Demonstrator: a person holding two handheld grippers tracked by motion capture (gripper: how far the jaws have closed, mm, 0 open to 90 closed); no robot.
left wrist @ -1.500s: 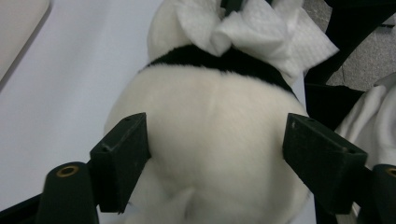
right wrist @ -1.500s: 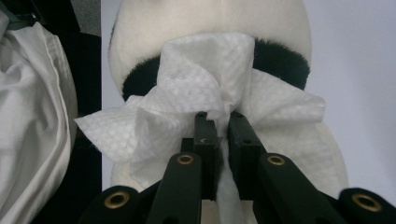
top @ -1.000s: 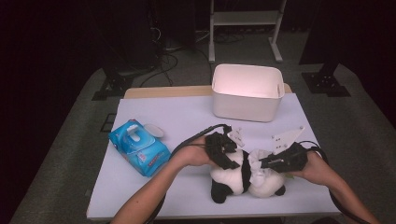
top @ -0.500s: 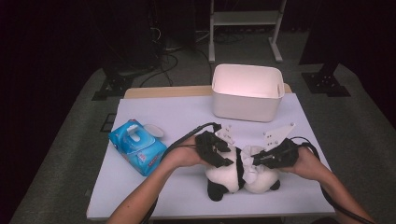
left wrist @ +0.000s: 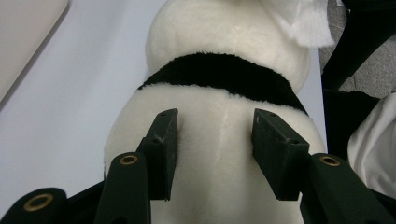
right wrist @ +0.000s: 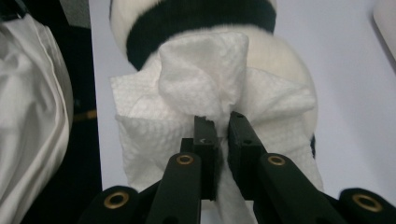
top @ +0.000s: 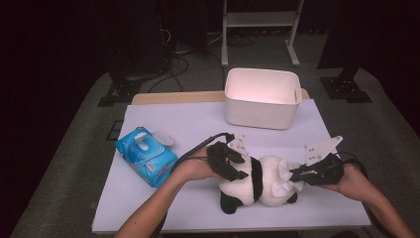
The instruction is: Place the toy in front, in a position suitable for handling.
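While the plush panda point(top: 252, 183) lies on the near part of the white table point(top: 188, 124), the left gripper point(top: 232, 163) straddles its white back, its 2 jaws having just been opening, pads not pressing. The right gripper point(top: 296, 176) is clenched on a crumpled white wipe point(right wrist: 205, 88) against the panda's head. A blue wipes pack point(top: 146, 156) lies left, a white bin point(top: 262, 96) far.

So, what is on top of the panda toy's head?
A crumpled white wipe lies on the panda toy, pinched in the right gripper. It covers the fur beneath, so I cannot tell whether that spot is clean.
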